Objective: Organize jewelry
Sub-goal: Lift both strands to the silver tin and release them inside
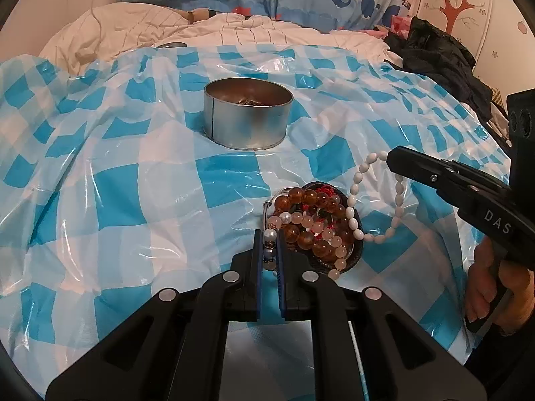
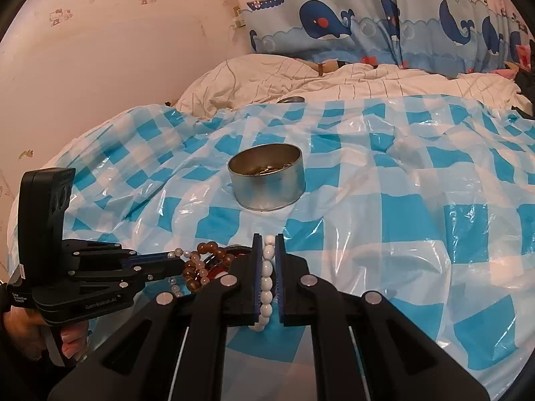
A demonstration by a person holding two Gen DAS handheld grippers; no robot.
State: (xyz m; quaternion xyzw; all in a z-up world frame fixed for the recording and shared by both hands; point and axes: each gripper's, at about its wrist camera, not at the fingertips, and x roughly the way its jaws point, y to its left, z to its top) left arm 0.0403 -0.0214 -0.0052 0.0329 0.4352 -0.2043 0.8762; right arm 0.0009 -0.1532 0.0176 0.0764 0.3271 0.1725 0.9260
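A heap of bead bracelets [image 1: 314,224], amber, pink and red, fills a small dark dish [image 1: 354,254] on the blue checked plastic sheet. My left gripper [image 1: 270,247] is shut on a pearl-and-grey bead strand [image 1: 269,244] at the heap's near left edge. My right gripper [image 2: 267,250] is shut on a white oval-bead bracelet [image 2: 266,287]; in the left wrist view that white bracelet [image 1: 354,210] hangs as a loop from the right gripper [image 1: 391,157] above the dish's right side. A round metal tin [image 1: 247,113] stands farther back with some jewelry inside.
The plastic sheet [image 1: 133,183] covers a soft, wrinkled bed. A white quilt [image 1: 200,33] and whale-print curtain [image 2: 384,23] lie behind, dark clothing [image 1: 444,63] at the far right. A hand [image 1: 488,287] holds the right gripper's handle.
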